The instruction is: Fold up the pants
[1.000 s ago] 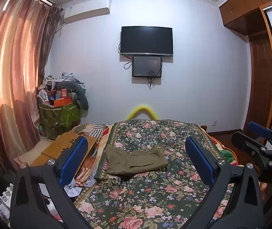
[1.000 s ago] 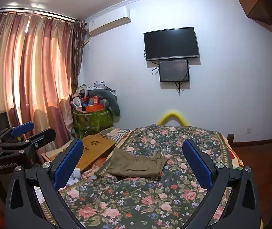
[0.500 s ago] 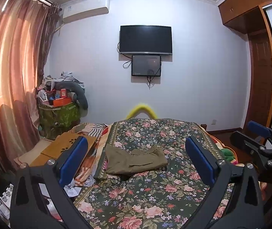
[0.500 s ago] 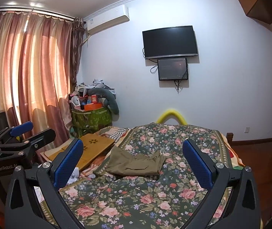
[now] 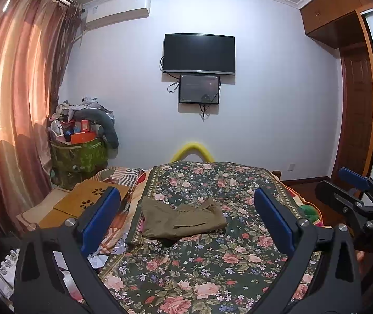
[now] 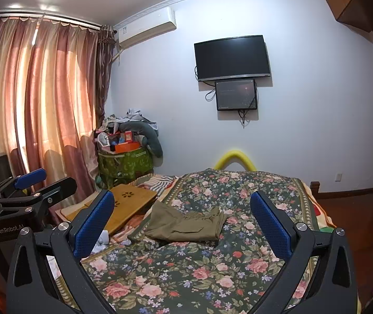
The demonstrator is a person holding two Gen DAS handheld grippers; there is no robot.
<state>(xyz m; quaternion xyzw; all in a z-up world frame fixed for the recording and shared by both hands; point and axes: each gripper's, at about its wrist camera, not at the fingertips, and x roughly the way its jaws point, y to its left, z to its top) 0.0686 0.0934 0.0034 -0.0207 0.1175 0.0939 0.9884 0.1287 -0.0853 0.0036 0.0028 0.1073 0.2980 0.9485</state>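
Olive-green pants (image 5: 183,219) lie folded in a compact bundle on the floral bedspread (image 5: 207,267), toward the bed's left edge; they also show in the right wrist view (image 6: 186,223). My left gripper (image 5: 186,214) is open and empty, held well back from the pants and above the near end of the bed. My right gripper (image 6: 182,218) is open and empty, also well back from the pants. Each gripper shows at the edge of the other's view: the right gripper (image 5: 354,196) and the left gripper (image 6: 29,191).
A wooden lap table (image 5: 92,201) lies left of the bed over striped bedding. A green bin (image 5: 79,157) piled with clutter stands by the curtains (image 5: 16,104). A TV (image 5: 199,53) hangs on the far wall. A wooden door (image 5: 356,120) is at right.
Both views have shifted very slightly; the pants have stayed in place and both grippers have stayed open.
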